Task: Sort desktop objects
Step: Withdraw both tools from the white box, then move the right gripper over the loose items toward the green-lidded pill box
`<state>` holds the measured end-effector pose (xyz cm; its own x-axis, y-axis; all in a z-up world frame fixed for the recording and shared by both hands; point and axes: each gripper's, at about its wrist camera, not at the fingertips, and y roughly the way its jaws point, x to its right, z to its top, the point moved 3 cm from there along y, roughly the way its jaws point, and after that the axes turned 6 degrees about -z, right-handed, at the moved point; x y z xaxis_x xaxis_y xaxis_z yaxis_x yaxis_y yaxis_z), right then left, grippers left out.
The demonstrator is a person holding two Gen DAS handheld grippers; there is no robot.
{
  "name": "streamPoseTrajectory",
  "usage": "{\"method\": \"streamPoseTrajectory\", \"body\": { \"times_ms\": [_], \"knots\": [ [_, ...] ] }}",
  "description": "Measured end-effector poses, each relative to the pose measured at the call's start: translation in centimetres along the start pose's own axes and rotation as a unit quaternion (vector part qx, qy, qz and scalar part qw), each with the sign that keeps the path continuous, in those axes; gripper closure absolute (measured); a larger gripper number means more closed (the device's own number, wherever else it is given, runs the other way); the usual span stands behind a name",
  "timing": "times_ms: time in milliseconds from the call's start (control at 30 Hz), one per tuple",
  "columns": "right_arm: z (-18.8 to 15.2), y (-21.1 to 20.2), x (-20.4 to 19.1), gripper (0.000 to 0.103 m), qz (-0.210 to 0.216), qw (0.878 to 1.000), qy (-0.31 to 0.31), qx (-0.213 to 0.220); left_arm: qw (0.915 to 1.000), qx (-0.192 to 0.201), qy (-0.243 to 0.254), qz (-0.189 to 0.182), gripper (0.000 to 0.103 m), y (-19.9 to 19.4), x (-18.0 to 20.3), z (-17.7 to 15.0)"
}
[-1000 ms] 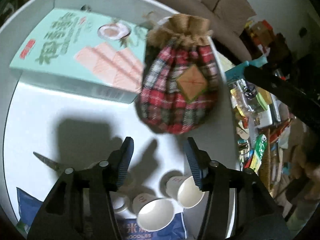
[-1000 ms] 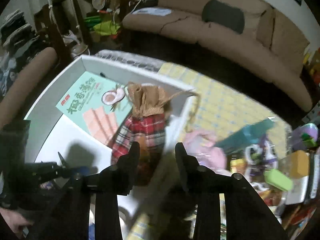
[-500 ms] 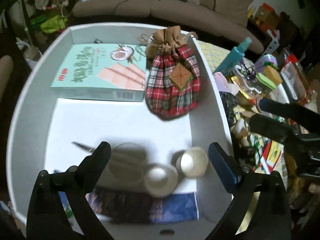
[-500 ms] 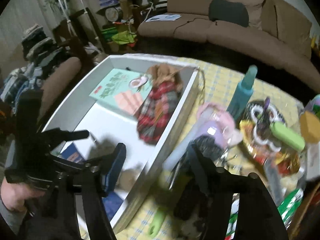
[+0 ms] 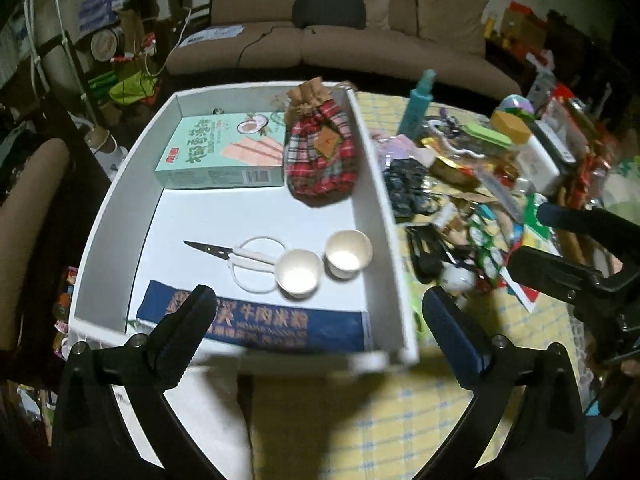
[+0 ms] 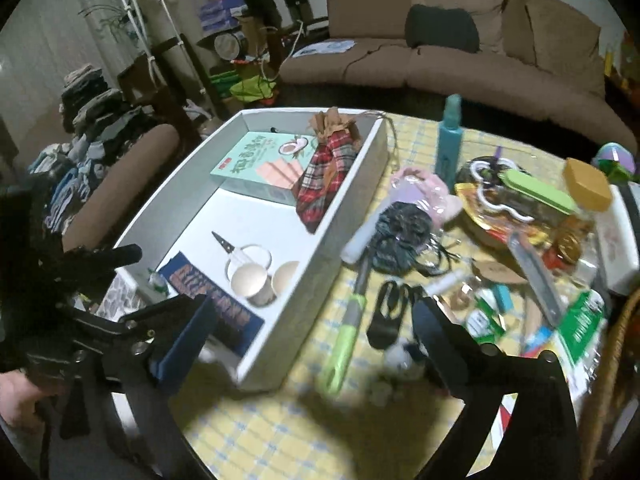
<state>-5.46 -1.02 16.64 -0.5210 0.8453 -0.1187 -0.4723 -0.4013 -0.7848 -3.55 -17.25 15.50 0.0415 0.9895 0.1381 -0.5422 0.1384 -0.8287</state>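
Both the left tool (image 5: 320, 316) and right tool (image 6: 312, 328) had pulled back, jaws opening wide and empty, leaving the plaid pouch (image 5: 322, 160) ahead in the white tray (image 5: 382, 216), so table clutter (image 6: 404, 236) awaited sorting.

Your right gripper (image 6: 312, 334) hangs over the bench (image 6: 400, 432), its jaws opening with nothing between them. Left of it sits the white tray (image 6: 316, 276), holding a plaid pouch (image 6: 324, 176), scissors (image 6: 236, 252) and two paper cups (image 6: 250, 282).
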Motion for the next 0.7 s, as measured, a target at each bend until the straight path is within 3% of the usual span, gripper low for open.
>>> {"method": "streamPoseTrajectory", "body": {
  "times_ms": [233, 433, 567, 700],
  "knots": [
    [-4.2, -4.7, 2.3, 0.0, -0.033, 0.999, 0.007, 0.018, 0.9995, 0.029, 0.014, 0.001, 0.0, -3.4, 4.0, -2.4],
    [-8.0, -8.9, 6.3, 0.0, -0.03, 0.998, 0.041, 0.043, 0.9979, 0.06, 0.018, -0.019, 0.0, -4.9, 7.4, -4.8],
    [-10.8, -10.4, 10.4, 0.0, -0.037, 0.996, 0.071, 0.048, 0.9958, 0.08, 0.027, -0.036, 0.0, -4.8, 10.0, -6.6],
    [-13.0, -11.0, 13.9, 0.0, -0.038, 0.992, 0.109, 0.051, 0.9956, 0.07, 0.042, -0.046, 0.0, -3.3, 12.3, -8.3]
  ]
}}
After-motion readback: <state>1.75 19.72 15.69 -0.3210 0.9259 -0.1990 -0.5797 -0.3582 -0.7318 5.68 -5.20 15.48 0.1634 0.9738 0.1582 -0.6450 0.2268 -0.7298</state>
